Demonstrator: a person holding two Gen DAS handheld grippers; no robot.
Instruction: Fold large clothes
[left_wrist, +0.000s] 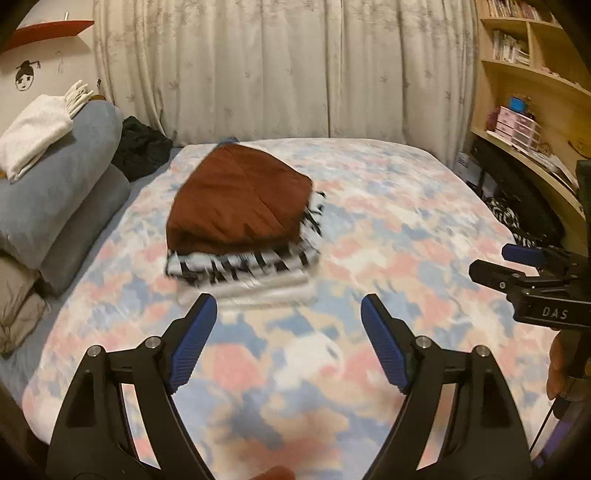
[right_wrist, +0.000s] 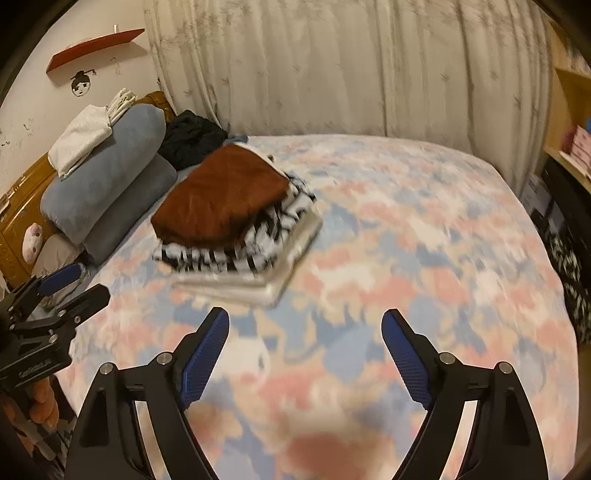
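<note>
A stack of folded clothes lies on the bed: a brown garment (left_wrist: 240, 203) on top, a black-and-white striped one (left_wrist: 243, 262) under it, and a pale one (left_wrist: 266, 291) at the bottom. The stack also shows in the right wrist view (right_wrist: 221, 195). My left gripper (left_wrist: 288, 314) is open and empty, just in front of the stack. My right gripper (right_wrist: 304, 326) is open and empty, a little to the right of the stack. Each gripper shows at the edge of the other's view: the right one (left_wrist: 517, 269) and the left one (right_wrist: 74, 288).
The bed (left_wrist: 388, 229) has a pink, blue and white patterned cover. Rolled grey-blue bedding (left_wrist: 55, 199) with white folded cloth (left_wrist: 33, 133) lies at the left, next to a black garment (left_wrist: 140, 147). Curtains (left_wrist: 280, 66) hang behind. Wooden shelves (left_wrist: 535, 92) stand at the right.
</note>
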